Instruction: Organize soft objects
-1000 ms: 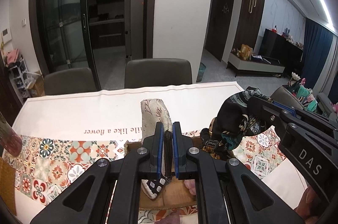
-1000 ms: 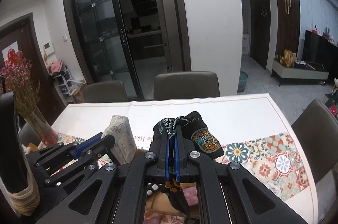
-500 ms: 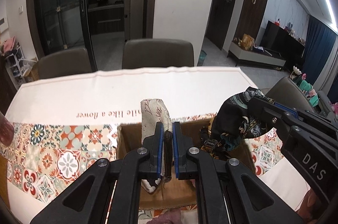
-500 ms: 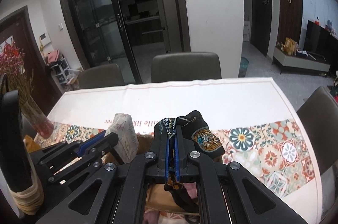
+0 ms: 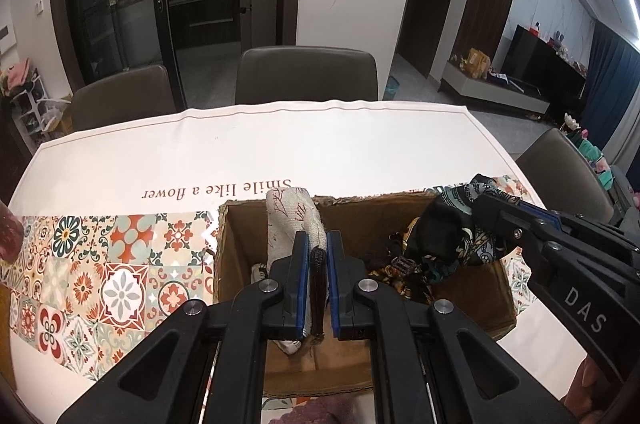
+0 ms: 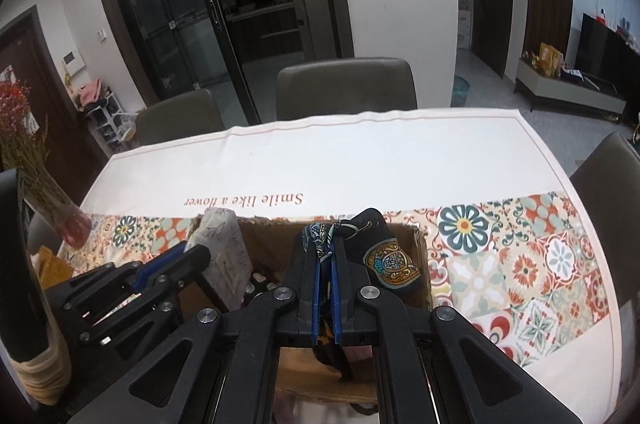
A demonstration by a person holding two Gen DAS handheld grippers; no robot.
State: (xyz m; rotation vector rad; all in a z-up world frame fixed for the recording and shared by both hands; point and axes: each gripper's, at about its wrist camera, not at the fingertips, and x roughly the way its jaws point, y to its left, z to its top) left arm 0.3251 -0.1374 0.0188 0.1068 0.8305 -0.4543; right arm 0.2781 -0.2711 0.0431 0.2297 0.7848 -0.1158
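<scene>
Dining room, dim beyond the dark glass sliding doors [image 5: 120,4]; grey upholstered chairs [image 5: 306,74] stand at the far edge of a table covered by a white tablecloth with a band of patterned tiles and upside-down lettering [image 5: 328,144]. An open brown cardboard box [image 5: 476,298] sits on the tiled band near the front edge. Left gripper [image 5: 318,264]: jaws pressed nearly together, pinching a cream fabric pouch printed with red twigs [image 5: 292,214] along its dark zipper edge; the pouch hangs upright in the box's left half, lower end down among the contents. Right gripper [image 6: 325,266]: jaws likewise nearly closed, pinching a black silky scarf with teal and gold print [image 6: 386,250] by a bunched fold; the rest of the scarf drapes over the right half of the box, partly over the rim. Whether either piece rests on the box floor cannot be told. Judgement: both items look light, limp and compressible. The scarf is probably slippery and will slide out of a shallow pinch, so gather several layers deep between the pads. The pouch seems to hold some shape; its zipper seam is the firmest place to grip. Nothing looks fragile. A vase of dried red flowers [image 6: 60,212] stands left, well apart.
</scene>
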